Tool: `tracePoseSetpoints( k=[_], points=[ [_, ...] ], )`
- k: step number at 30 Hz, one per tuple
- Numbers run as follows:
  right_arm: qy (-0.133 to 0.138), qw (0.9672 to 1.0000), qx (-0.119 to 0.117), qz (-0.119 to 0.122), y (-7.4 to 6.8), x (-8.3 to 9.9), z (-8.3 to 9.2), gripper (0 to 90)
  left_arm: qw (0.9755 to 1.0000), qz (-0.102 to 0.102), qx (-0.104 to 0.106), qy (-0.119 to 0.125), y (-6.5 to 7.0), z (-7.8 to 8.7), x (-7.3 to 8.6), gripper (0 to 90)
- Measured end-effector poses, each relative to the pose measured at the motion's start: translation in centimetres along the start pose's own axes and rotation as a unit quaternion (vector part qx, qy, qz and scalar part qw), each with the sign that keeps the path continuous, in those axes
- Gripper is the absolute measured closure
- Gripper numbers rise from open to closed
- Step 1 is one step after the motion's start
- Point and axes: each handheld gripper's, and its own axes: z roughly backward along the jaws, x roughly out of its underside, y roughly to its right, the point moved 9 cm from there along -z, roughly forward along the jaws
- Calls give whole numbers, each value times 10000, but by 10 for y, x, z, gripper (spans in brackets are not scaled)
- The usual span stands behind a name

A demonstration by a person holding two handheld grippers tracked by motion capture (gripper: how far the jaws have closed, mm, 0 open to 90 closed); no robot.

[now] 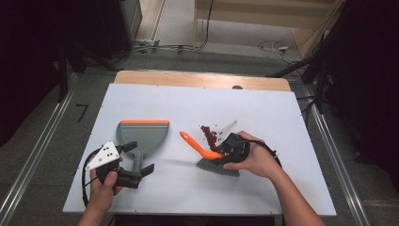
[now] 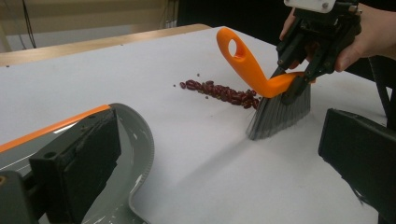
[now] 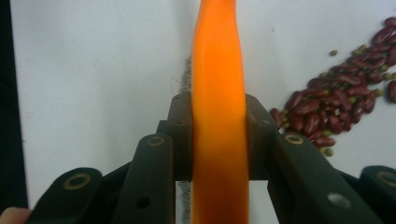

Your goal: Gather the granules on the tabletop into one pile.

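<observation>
Right hand-held gripper (image 1: 225, 151) clamped on the orange brush (image 1: 207, 153) handle, grey bristles resting on the white counter (image 1: 263, 108) just beside the red beans (image 1: 210, 136). Left hand-held gripper (image 1: 139, 157), jaws apart, straddles the grey dustpan (image 1: 141, 134) handle without pressing it.

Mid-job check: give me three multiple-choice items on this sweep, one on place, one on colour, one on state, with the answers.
1. Where are the beans?
A. in the dustpan
B. on the table beside the brush
C. on the floor

2. What colour is the brush handle?
A. orange
B. blue
C. grey

3. What is the right gripper doing?
A. hanging open
B. shut on the brush
C. shut on the dustpan

Answers: 1 B, the beans lie on the white table by the bristles, apart from the dustpan. 2 A, the handle is orange. 3 B, both jaws press the orange handle.
</observation>
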Motion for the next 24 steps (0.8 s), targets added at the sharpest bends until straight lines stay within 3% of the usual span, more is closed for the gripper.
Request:
tracePoseSetpoints(
  k=[3, 5, 13, 24],
  points=[
    [94, 9997, 8, 247, 9, -3, -2, 680, 10000, 15, -7, 3, -1, 0, 0, 0],
    [171, 9995, -4, 262, 14, -5, -3, 679, 10000, 14, -15, 2, -1, 1, 0, 0],
    [228, 9997, 93, 59, 32, -10, -4, 679, 10000, 21, -16, 10, 0, 1, 0, 0],
    [274, 9994, 204, 7, 52, -19, -5, 679, 10000, 11, -29, -27, -1, 0, 1, 0]
  ],
)
